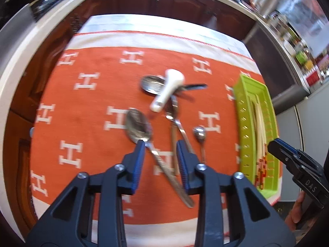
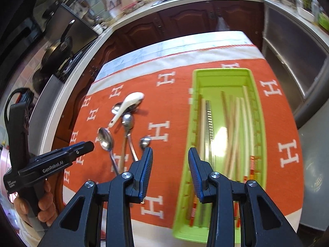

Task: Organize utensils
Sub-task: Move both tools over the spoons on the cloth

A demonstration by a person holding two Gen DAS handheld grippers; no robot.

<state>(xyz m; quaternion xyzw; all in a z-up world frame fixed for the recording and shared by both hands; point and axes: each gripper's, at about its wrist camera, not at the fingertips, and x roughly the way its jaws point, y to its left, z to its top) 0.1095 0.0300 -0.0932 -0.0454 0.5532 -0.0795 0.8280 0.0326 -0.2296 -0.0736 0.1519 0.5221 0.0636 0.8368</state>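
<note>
Several metal utensils lie loose on the orange cloth: a large spoon [image 1: 136, 125], a small teaspoon [image 1: 199, 133] and crossed pieces [image 1: 174, 111]. A white ceramic spoon [image 1: 168, 88] rests on another metal spoon [image 1: 151, 84]. My left gripper [image 1: 160, 146] hovers open above the large spoon's handle, pads not touching it. The green tray [image 2: 222, 71] holds several chopsticks [image 2: 236, 127]. My right gripper [image 2: 170, 151] stands open over the tray's left wall with nothing between its fingers. The left gripper [image 2: 88, 145] also shows in the right wrist view, beside the large spoon [image 2: 105, 139].
The orange cloth [image 1: 92, 103] with white H marks covers a small table, whose edges drop off to the floor. Dark wooden cabinets [image 2: 181, 20] and a pale counter lie beyond. A stove with a black pan [image 2: 59, 49] stands at the left. A hand [image 2: 44, 205] grips the left handle.
</note>
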